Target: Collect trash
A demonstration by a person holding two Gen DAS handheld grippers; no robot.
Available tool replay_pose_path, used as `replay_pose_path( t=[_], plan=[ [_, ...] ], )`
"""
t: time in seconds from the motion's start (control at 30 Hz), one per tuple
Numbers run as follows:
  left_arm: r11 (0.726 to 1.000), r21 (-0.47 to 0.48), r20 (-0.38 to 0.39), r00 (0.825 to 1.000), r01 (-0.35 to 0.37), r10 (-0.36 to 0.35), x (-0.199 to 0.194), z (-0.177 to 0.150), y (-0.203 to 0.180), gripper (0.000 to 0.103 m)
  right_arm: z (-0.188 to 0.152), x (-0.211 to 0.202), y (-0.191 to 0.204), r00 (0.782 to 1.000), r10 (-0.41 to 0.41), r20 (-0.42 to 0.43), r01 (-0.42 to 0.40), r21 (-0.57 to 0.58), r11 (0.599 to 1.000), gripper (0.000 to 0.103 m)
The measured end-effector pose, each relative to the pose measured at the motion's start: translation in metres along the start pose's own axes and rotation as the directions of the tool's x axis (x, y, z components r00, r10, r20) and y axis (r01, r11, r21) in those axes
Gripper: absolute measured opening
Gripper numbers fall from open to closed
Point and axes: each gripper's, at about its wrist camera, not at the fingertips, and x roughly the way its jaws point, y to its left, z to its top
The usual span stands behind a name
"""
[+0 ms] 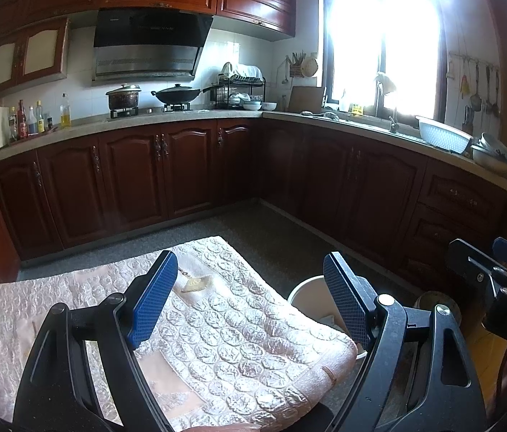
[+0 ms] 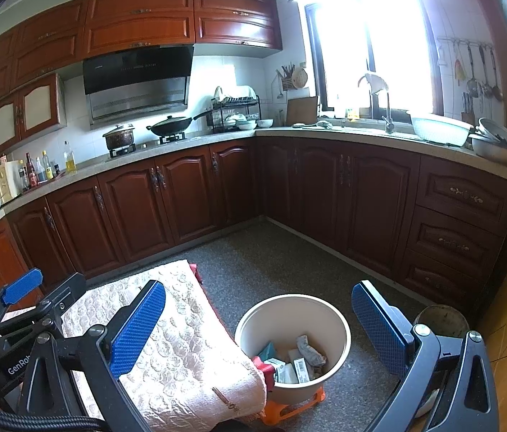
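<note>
A cream bin (image 2: 291,327) stands on an orange stool (image 2: 289,408) beside a low table under a pink quilted cloth (image 2: 167,345). Inside the bin lies trash (image 2: 294,360): crumpled paper, small boxes and wrappers. My right gripper (image 2: 257,327) hangs open over the bin with nothing between its blue pads. My left gripper (image 1: 249,302) is open above the pink cloth (image 1: 217,327), also empty. The bin's rim (image 1: 305,289) shows past the cloth's right edge. A small tan scrap (image 1: 195,284) lies on the cloth ahead of the left gripper.
Dark wooden cabinets (image 2: 188,198) line the far and right walls under a grey counter (image 1: 181,118) with pots, bottles and bowls. Grey speckled floor (image 2: 271,262) lies between table and cabinets. A round dark container (image 2: 440,318) sits by the yellow wall at right.
</note>
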Motion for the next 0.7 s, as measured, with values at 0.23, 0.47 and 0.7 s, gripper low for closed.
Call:
replay_pose_path(
  t=[0.23, 0.47, 0.7],
  plan=[
    [1.0, 0.006, -0.004, 1.0, 0.007, -0.007, 0.0011, -0.0015, -0.0005, 0.083, 0.0003, 0.0008, -0.0023, 1.0, 0.0, -0.006, 0.0, 0.002, 1.0, 0.103],
    [1.0, 0.007, -0.005, 1.0, 0.008, -0.008, 0.0016, -0.0016, -0.0011, 0.083, 0.0014, 0.0029, -0.0037, 1.0, -0.001, -0.009, 0.001, 0.002, 1.0, 0.103],
    [1.0, 0.011, -0.009, 1.0, 0.014, -0.014, 0.0024, -0.0024, -0.0017, 0.083, 0.0013, 0.0048, -0.0052, 1.0, 0.002, -0.013, -0.001, 0.005, 1.0, 0.103]
  ],
)
